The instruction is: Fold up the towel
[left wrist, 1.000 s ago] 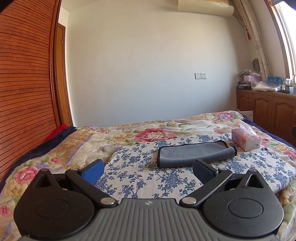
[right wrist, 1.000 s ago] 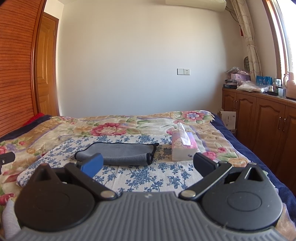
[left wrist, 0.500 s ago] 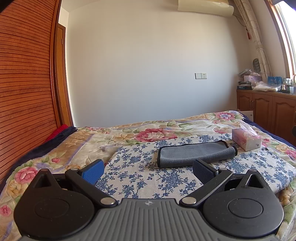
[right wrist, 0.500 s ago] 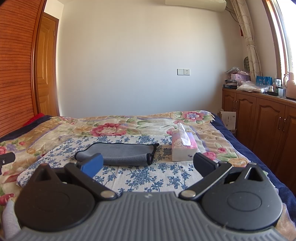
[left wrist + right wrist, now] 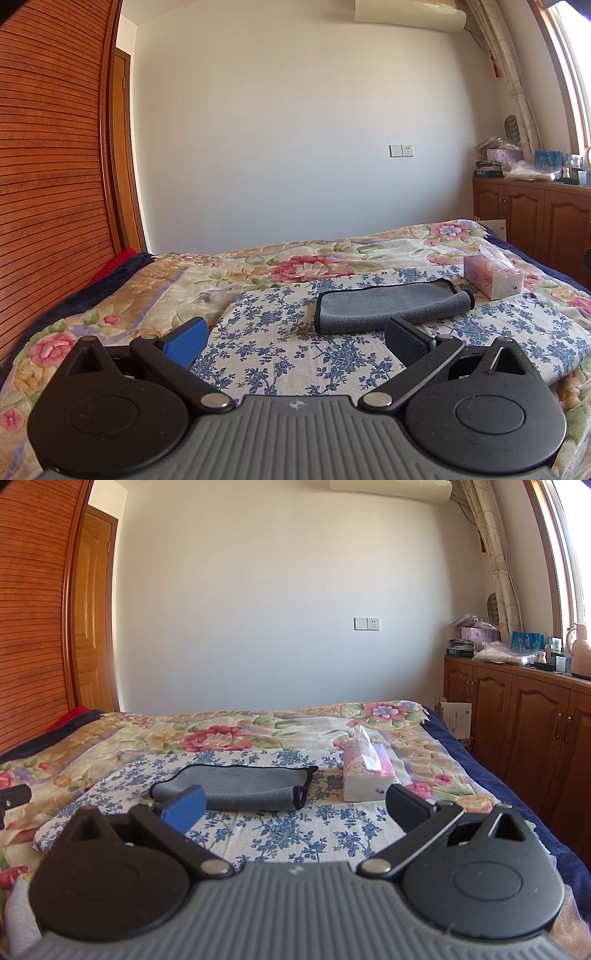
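A grey towel (image 5: pixel 388 304) with a black hem lies folded on a blue-flowered cloth (image 5: pixel 280 343) on the bed. Its near edge is rolled over. It also shows in the right wrist view (image 5: pixel 243 784). My left gripper (image 5: pixel 295 341) is open and empty, held above the cloth, short of the towel and a little to its left. My right gripper (image 5: pixel 295 806) is open and empty, held just short of the towel's near edge. Neither gripper touches the towel.
A pink tissue box (image 5: pixel 493 277) stands right of the towel, also in the right wrist view (image 5: pixel 365 775). The floral bedspread (image 5: pixel 155 291) covers the bed. Wooden cabinets (image 5: pixel 524 723) with clutter on top run along the right. A slatted wooden wardrobe (image 5: pixel 48 177) stands left.
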